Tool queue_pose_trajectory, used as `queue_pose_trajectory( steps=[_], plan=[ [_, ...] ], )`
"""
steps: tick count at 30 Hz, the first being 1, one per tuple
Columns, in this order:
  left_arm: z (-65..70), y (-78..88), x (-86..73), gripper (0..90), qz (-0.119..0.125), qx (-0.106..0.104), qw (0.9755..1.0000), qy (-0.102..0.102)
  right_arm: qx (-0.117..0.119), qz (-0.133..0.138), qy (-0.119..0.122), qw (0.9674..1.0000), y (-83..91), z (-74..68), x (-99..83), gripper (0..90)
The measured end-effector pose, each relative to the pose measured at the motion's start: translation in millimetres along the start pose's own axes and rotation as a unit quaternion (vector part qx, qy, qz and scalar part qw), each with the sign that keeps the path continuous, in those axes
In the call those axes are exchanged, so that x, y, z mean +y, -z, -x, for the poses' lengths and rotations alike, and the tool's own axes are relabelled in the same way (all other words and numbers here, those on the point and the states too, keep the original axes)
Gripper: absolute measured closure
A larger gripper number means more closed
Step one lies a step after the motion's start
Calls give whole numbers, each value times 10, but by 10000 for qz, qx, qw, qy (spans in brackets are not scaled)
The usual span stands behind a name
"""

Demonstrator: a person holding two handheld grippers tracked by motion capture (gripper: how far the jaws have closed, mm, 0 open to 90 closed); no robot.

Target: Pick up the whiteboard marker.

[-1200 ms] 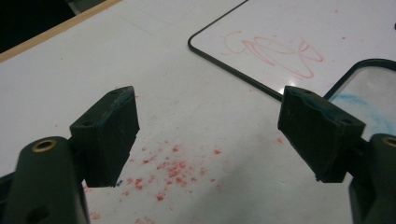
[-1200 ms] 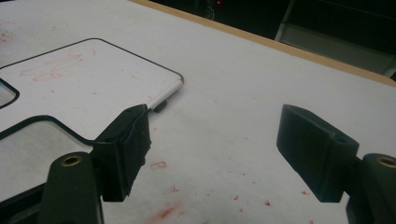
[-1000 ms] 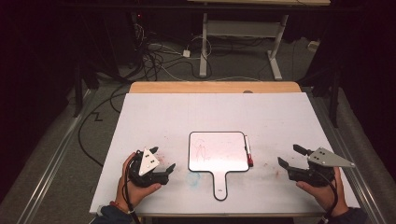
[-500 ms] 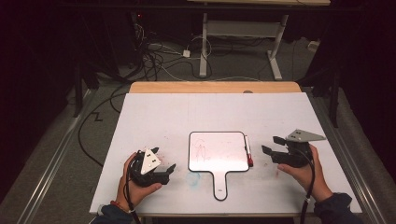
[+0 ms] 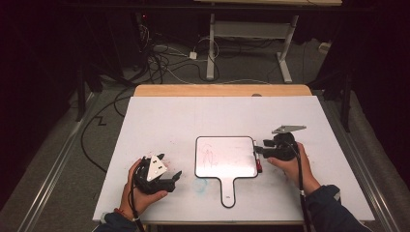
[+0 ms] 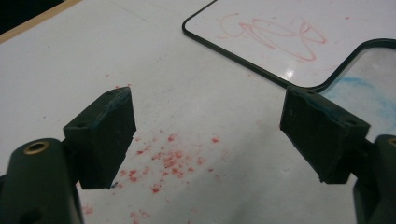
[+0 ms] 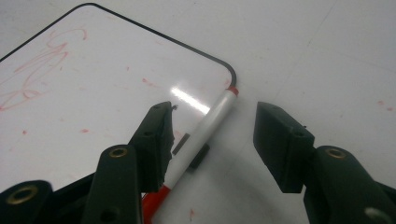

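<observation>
R claw (image 5: 259, 149) sits at the right edge of the board (image 5: 225, 157), jaws half apart and just been closing, w/ the pen (image 7: 205, 135) between them; pads not pressing on it yet. Pen lies along the board's right edge on the table (image 5: 193, 116), red cap toward the person. L claw (image 5: 170, 176) rests near the table's front left, jaws wide, nothing between them, red specks on the table under it. Board has a red scribble.

dark room, grey floor (image 5: 58, 159) strewn with black cables (image 5: 159, 60), white-legged desk frame (image 5: 251, 34) behind, dim overhead light
</observation>
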State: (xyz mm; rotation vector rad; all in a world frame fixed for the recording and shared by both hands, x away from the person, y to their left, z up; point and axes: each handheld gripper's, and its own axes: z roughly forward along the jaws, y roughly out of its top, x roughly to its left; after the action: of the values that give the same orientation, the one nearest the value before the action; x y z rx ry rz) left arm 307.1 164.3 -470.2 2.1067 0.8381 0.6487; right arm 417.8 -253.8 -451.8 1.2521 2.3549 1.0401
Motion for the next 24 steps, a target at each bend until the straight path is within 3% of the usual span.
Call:
queue_pose_trajectory(
  steps=[9, 17, 18, 20, 24],
  plan=[
    [5, -15, 1, 172, -43, -29, 10000, -20, 265, -189, -174, 9993, -134, 20, -10, 550],
    [11, -27, 3, 172, -70, -64, 9999, -38, 293, -239, -283, 9989, -172, 31, -21, 596],
    [11, -29, 4, 172, -77, -68, 9999, -37, 399, -254, -289, 9985, -174, 25, -22, 666],
    [14, -30, 5, 172, -82, -78, 9999, -34, 402, -275, -276, 9984, -176, 6, -22, 711],
    [19, -39, 11, 172, -95, -104, 9999, -9, 453, -262, -280, 9982, -179, -3, -19, 745]
  ],
)
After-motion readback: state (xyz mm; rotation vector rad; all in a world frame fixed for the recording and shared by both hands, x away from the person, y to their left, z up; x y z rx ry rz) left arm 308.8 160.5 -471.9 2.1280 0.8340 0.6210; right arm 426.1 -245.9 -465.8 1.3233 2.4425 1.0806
